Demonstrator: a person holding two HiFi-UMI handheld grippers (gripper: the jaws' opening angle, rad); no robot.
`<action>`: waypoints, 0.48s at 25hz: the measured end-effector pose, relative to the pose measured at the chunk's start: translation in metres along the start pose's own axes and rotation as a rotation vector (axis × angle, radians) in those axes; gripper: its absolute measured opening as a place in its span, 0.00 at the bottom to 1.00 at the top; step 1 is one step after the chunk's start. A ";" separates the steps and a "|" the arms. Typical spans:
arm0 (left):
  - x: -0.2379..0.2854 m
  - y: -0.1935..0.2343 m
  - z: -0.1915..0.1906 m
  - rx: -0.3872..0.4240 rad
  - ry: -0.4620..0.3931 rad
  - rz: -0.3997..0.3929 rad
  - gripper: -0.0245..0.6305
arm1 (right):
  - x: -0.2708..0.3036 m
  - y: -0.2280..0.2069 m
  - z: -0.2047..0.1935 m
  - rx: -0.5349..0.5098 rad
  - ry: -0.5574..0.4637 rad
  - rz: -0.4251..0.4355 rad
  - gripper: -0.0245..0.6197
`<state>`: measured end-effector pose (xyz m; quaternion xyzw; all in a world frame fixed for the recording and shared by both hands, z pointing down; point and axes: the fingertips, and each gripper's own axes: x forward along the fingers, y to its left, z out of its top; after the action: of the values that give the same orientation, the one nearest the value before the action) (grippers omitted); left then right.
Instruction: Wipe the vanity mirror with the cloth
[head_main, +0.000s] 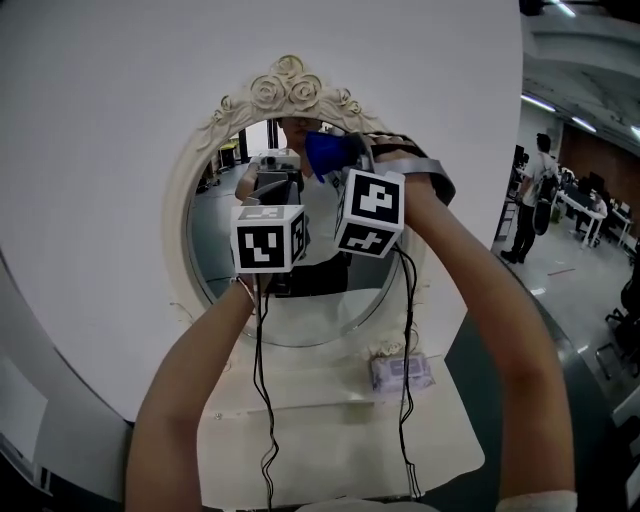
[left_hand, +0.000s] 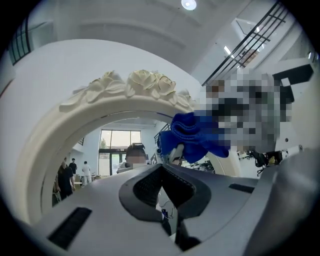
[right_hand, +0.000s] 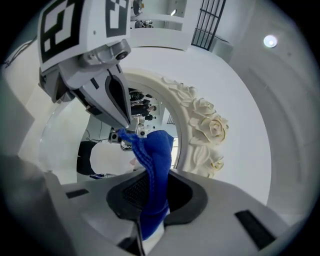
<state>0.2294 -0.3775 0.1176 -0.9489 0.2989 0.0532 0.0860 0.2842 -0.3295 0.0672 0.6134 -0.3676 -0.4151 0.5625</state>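
The oval vanity mirror (head_main: 215, 225) has a cream frame with carved roses (head_main: 290, 85) on top and stands on a white table. A blue cloth (head_main: 325, 152) is pressed near the top of the glass, with my right gripper (head_main: 347, 157) shut on it. In the right gripper view the cloth (right_hand: 155, 160) sticks up from between the jaws, next to the rose frame (right_hand: 207, 125). My left gripper (head_main: 278, 186) is shut with nothing in it, just left of the cloth and close to the glass. The left gripper view shows the cloth (left_hand: 192, 135) under the roses (left_hand: 145, 82).
A small lilac packet (head_main: 400, 372) lies on the white table (head_main: 330, 440) below the mirror. Black cables (head_main: 262, 400) hang from both grippers. A large white round panel (head_main: 100, 150) stands behind the mirror. A person (head_main: 537, 195) stands in the room at far right.
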 end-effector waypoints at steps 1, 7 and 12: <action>0.000 0.000 -0.003 0.002 0.006 0.002 0.04 | 0.002 0.001 -0.001 -0.009 0.003 -0.001 0.14; 0.004 -0.004 -0.018 0.007 0.026 -0.001 0.04 | 0.007 0.006 -0.004 -0.012 0.011 0.002 0.14; 0.000 -0.005 -0.028 -0.008 0.034 -0.008 0.04 | 0.005 0.012 -0.002 -0.020 0.005 -0.005 0.14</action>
<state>0.2339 -0.3789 0.1461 -0.9512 0.2962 0.0380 0.0774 0.2881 -0.3341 0.0785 0.6096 -0.3603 -0.4189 0.5684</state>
